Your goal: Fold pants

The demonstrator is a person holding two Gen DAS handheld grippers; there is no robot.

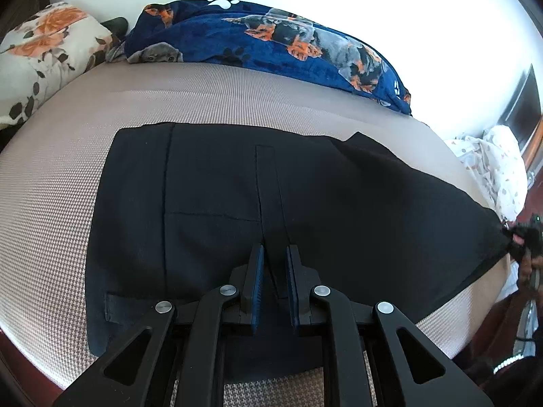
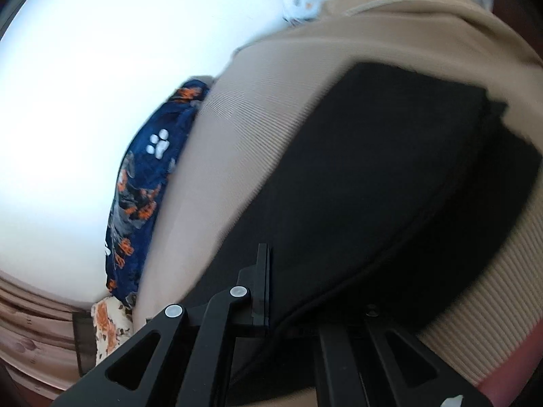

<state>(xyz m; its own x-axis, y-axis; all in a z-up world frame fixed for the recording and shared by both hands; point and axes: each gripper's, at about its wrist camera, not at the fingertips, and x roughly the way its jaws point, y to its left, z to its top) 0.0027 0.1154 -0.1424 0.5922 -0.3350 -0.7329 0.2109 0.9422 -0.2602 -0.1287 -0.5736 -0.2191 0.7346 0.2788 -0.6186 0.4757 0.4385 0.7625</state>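
Observation:
Black pants [image 1: 237, 196] lie on a beige woven bed surface [image 1: 61, 203], waistband side toward the left. My left gripper [image 1: 275, 254] hovers just above the pants near the fly seam, its blue-padded jaws a small gap apart and empty. At the far right of the left wrist view my right gripper [image 1: 524, 234] pinches the pants' corner and lifts it. In the right wrist view the pants [image 2: 390, 176] drape over the right gripper [image 2: 271, 257]; only its left finger [image 2: 263, 288] shows, the cloth hides the other.
A navy dog-print blanket [image 1: 271, 44] lies along the far side of the bed. A floral pillow [image 1: 44, 54] sits at the far left. A pale patterned sheet [image 1: 492, 166] bunches at the right. The bed's near edge [image 1: 34, 366] is dark red.

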